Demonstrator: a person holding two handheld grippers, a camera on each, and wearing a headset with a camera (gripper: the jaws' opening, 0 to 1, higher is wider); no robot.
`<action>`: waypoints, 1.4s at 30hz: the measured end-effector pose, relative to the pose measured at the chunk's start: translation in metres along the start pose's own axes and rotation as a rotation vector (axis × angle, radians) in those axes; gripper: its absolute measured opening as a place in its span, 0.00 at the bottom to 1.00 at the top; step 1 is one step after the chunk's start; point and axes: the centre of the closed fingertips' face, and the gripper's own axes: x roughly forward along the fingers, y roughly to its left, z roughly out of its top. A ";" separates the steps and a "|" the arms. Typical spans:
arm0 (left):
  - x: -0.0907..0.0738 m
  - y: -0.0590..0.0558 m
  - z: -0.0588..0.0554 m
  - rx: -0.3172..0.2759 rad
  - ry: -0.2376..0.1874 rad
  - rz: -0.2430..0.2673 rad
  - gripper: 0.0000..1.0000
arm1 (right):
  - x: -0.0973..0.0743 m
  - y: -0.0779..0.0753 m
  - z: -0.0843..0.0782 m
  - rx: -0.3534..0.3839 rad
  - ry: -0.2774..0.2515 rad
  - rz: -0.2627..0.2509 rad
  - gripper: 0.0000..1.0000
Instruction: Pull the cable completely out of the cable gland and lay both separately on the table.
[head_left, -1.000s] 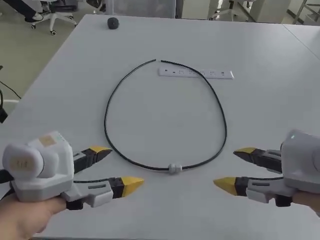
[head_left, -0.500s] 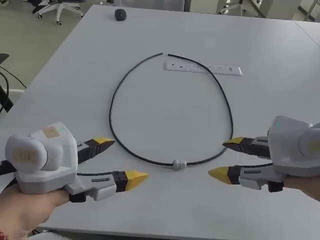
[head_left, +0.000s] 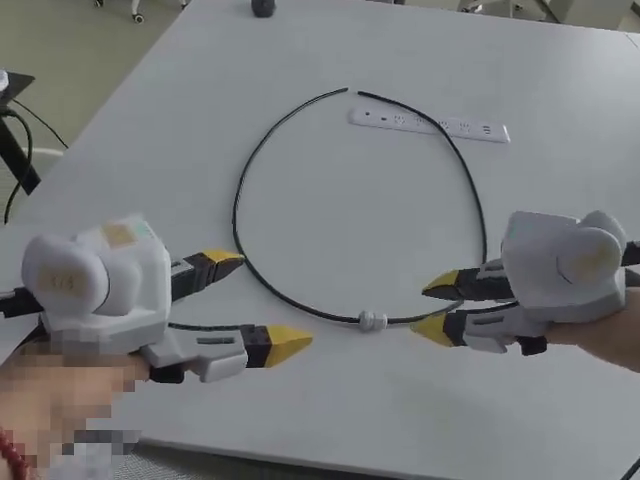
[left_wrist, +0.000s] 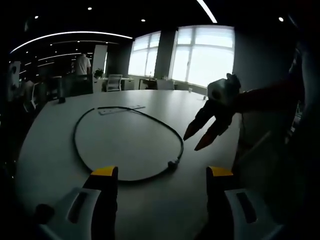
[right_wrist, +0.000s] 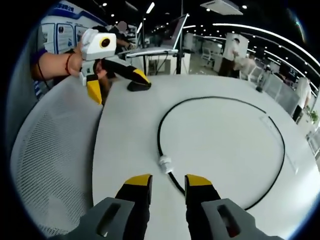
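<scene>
Near edge of table (head_left: 330, 430): L gripper (head_left: 268, 301) toward the near left corner, jaws spread wide, nothing btwn them, tips aimed right along that edge. R gripper (head_left: 423, 311) faces it from the near right side, jaws parted by a narrow gap, not pinching anything. In the right gripper view the cable (right_wrist: 159, 132) runs into that gap, so R looks to straddle it. Can't tell if the tips are down at cable level.

Cable gland (head_left: 372, 321): small white piece, on the cable, lying on the table btwn the two grippers. It's just beside R's tips, well apart from L's. Its long axis, w/ the cable stretch thru it, runs approx parallel to the near edge.

Key relation: gland sits just left of R, in line w/ the cable in R's gap. R is the nearer by far; L must cross to the right to reach it. My read: R is set for the cable, L for the gland, then draw apart along that left-right line. Gland is approx mid-length, so there's a long run to feed thru either way.

Further out: cable forms a big open loop over mid-table. Its two free ends nearly meet on the far side, by a white power strip (head_left: 385, 118); the right-hand run crosses over the strip. Small dark object (head_left: 262, 8) at the far edge.
</scene>
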 end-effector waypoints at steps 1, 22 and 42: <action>0.000 0.000 0.000 -0.003 0.000 0.000 0.73 | 0.003 0.000 0.001 -0.001 0.003 0.012 0.21; 0.004 0.004 0.004 0.002 -0.001 -0.013 0.73 | 0.045 0.000 -0.007 -0.071 0.152 0.163 0.14; 0.005 0.005 0.004 -0.011 -0.004 -0.014 0.72 | 0.052 0.003 -0.013 -0.057 0.191 0.251 0.09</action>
